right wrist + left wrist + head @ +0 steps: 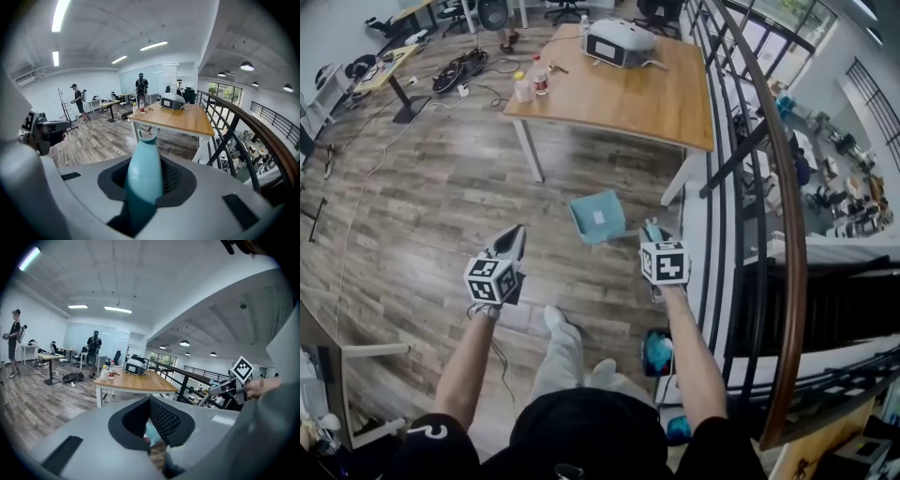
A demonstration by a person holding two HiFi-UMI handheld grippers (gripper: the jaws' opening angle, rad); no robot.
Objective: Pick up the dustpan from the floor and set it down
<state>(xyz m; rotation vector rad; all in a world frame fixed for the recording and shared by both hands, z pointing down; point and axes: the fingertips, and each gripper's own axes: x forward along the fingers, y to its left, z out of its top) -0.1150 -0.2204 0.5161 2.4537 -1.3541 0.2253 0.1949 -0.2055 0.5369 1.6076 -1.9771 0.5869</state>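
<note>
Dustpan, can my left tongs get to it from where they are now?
Probably yes. The dustpan is clamped by its handle in the right tongs. It sits just beside the left tongs, and only wood floor shows between them, so nothing looks to be in the way.

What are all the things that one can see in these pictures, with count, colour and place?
dustpan: one, teal with a white label, in front of the person's feet
handle: one, teal, loop at its tip, held by the right gripper
table: one, wooden top, white legs, beyond the dustpan
device: one, white and grey, on the table's far end
bottles: at least two, pale, on the table's left corner
cables: black bundle, on the floor far left
railing: one, dark bars, wooden handrail, along the right
people: two, dark clothes, standing far off
floor: brown planks
left gripper: grey, jaws together, nothing held
right gripper: grey, shut on the handle
forearms: two, bare
</note>
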